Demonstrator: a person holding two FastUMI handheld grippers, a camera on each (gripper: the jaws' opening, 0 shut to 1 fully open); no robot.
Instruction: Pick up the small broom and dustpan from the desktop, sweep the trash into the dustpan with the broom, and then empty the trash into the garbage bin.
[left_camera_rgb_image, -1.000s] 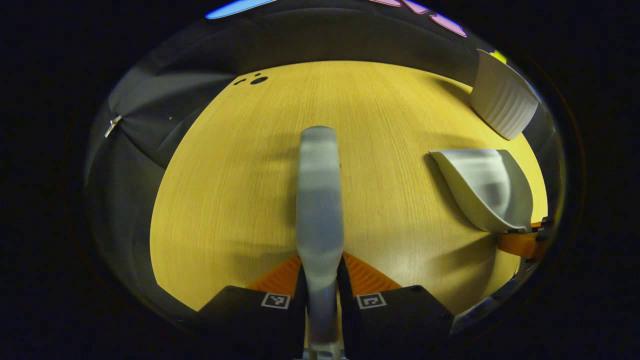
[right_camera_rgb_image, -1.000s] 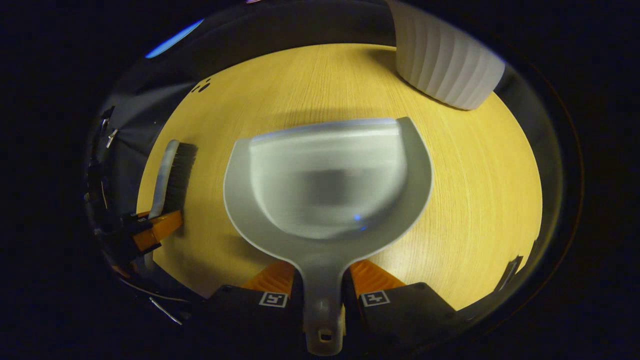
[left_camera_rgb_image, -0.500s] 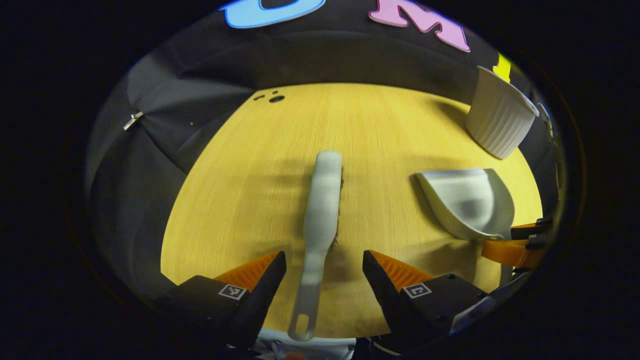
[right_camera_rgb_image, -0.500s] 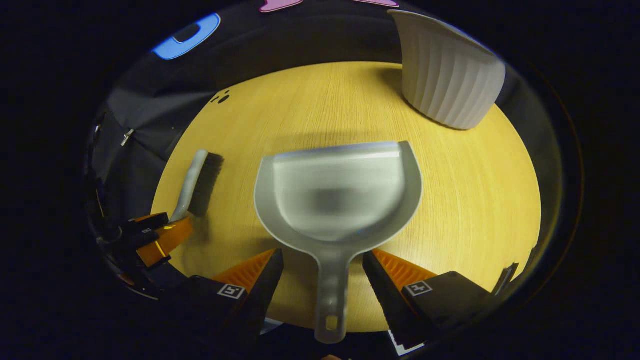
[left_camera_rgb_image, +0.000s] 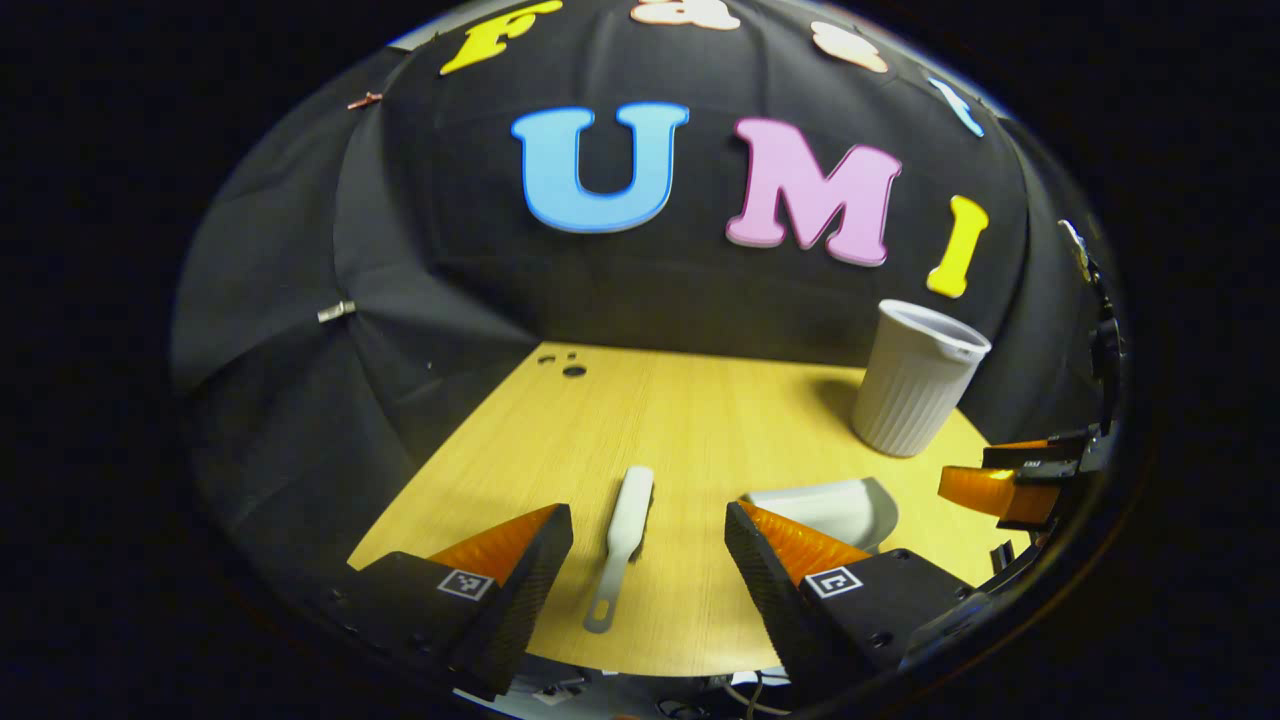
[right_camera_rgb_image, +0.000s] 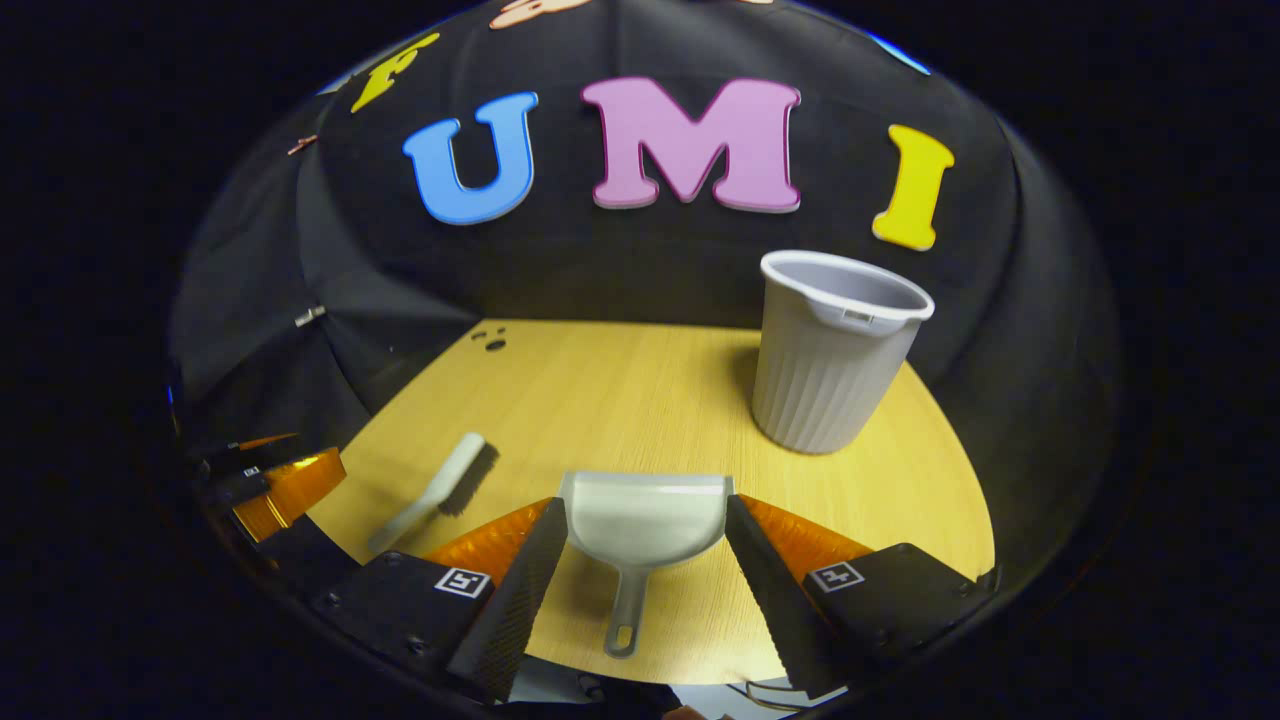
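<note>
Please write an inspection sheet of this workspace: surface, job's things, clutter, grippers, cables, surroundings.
Surface: light wooden desktop, with small dark holes near its far left corner.
Job's things: small white-backed broom with dark bristles lies flat at the left; grey plastic dustpan lies flat with its handle toward the camera; grey ribbed plastic bin stands upright at the far right. No trash seen on the desktop or in the dustpan.
Clutter: nothing seen.
Grippers: left gripper open above the broom, touching nothing; right gripper open above the dustpan, touching nothing.
Cables: thin ones below the near desk edge.
Surroundings: black cloth booth wall.
</note>
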